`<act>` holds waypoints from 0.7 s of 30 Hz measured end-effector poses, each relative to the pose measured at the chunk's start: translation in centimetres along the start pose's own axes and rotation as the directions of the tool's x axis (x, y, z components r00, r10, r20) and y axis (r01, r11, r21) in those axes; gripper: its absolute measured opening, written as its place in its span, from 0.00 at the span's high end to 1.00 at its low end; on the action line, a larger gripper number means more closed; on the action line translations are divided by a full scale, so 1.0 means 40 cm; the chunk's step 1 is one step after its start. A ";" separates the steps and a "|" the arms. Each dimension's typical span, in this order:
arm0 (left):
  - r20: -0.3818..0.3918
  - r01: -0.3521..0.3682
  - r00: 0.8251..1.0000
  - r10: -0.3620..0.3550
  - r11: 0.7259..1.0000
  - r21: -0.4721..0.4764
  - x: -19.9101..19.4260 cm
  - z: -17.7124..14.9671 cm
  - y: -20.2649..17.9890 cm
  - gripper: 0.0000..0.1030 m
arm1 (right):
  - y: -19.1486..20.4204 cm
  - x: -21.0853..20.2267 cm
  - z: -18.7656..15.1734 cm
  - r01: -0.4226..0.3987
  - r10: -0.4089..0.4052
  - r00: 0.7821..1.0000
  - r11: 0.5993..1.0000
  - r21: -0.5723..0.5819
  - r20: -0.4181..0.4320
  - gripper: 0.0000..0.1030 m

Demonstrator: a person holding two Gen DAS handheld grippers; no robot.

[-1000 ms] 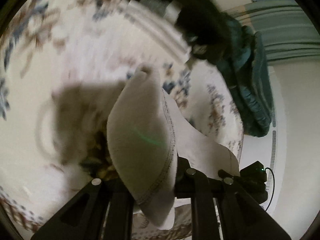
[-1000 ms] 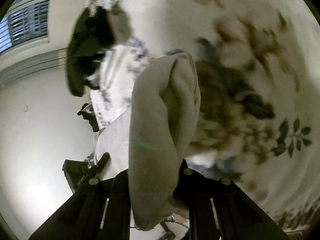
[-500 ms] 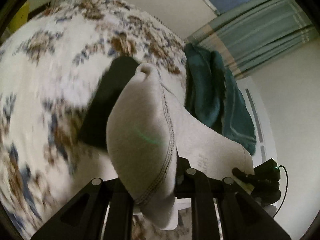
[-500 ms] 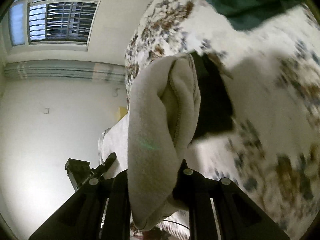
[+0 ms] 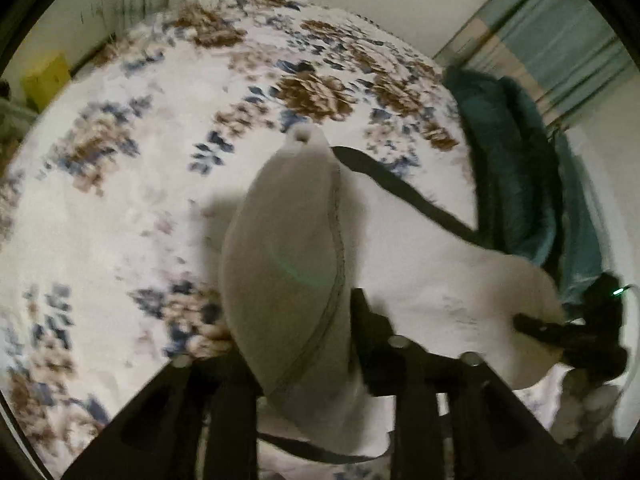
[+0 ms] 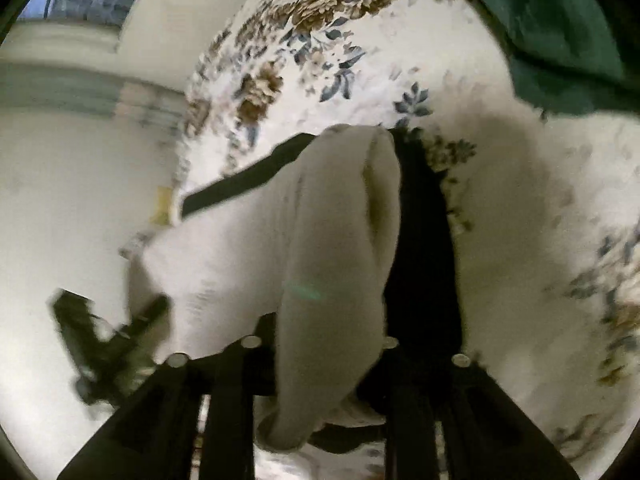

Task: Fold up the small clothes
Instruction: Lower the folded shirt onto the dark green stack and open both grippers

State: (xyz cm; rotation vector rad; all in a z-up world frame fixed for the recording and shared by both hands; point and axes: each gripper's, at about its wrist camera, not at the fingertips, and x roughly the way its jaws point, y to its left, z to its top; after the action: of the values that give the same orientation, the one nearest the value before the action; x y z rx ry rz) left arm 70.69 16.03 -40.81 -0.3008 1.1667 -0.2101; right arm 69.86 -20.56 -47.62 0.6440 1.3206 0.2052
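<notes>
Since 0.5 s ago both cams swung to look down on the floral bedspread, and a black band edge now shows behind the cloth. Off-white knit garment w/ stitched hem hangs stretched between the two tools, above the bed, not laid down. Left hand-held gripper is clamped on one hem corner; right hand-held gripper is clamped on the other corner, cloth bunched over its jaws. Teal blanket sits at bed's far edge. Progress, my read: early, no fold visible yet; garment needs spreading flat on the bed, then folding.
</notes>
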 end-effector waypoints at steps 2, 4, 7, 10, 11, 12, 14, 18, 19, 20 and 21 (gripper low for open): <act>0.036 -0.077 0.996 0.077 0.997 0.003 -0.025 -0.013 -0.004 0.60 | 0.024 -0.015 -0.016 0.127 -0.126 0.992 0.991 -0.047 0.025 0.33; 0.075 -0.139 0.988 0.138 0.990 0.007 -0.057 -0.026 -0.008 0.57 | 0.055 -0.039 -0.043 0.269 -0.263 0.962 0.959 -0.091 0.076 0.12; 0.112 -0.210 0.972 0.207 0.978 0.017 -0.092 -0.048 -0.019 0.12 | 0.086 -0.078 -0.090 0.430 -0.412 0.899 0.894 -0.123 0.150 0.00; 0.157 -0.269 0.953 0.259 0.962 0.043 -0.142 -0.084 -0.053 0.00 | 0.132 -0.132 -0.171 0.552 -0.514 0.828 0.818 -0.164 0.222 0.00; 0.171 -0.285 0.947 0.273 0.957 0.050 -0.164 -0.100 -0.068 0.00 | 0.149 -0.162 -0.207 0.567 -0.523 0.817 0.807 -0.166 0.245 0.00; 0.184 -0.292 0.943 0.277 0.955 0.055 -0.185 -0.115 -0.082 0.00 | 0.160 -0.184 -0.228 0.573 -0.527 0.811 0.803 -0.162 0.256 0.00; 0.216 -0.306 0.934 0.286 0.950 0.065 -0.237 -0.146 -0.111 0.00 | 0.193 -0.248 -0.286 0.594 -0.537 0.789 0.790 -0.149 0.297 0.00; 0.259 -0.343 0.915 0.309 0.934 0.097 -0.353 -0.202 -0.175 0.00 | 0.269 -0.385 -0.395 0.615 -0.532 0.752 0.779 -0.123 0.389 0.00; 0.270 -0.342 0.914 0.303 0.934 0.108 -0.400 -0.224 -0.197 0.00 | 0.288 -0.422 -0.425 0.613 -0.526 0.749 0.782 -0.118 0.403 0.00; 0.281 -0.343 0.911 0.301 0.933 0.110 -0.428 -0.236 -0.209 0.00 | 0.308 -0.467 -0.458 0.610 -0.519 0.744 0.784 -0.113 0.421 0.00; 0.297 -0.350 0.904 0.306 0.930 0.107 -0.468 -0.253 -0.223 0.00 | 0.328 -0.498 -0.486 0.615 -0.517 0.736 0.781 -0.113 0.436 0.00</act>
State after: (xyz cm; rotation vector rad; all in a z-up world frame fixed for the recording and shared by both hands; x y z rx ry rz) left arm 54.13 12.29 -25.17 0.0131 0.9003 0.0383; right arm 49.23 -13.48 -25.95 0.0254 1.0273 -0.2542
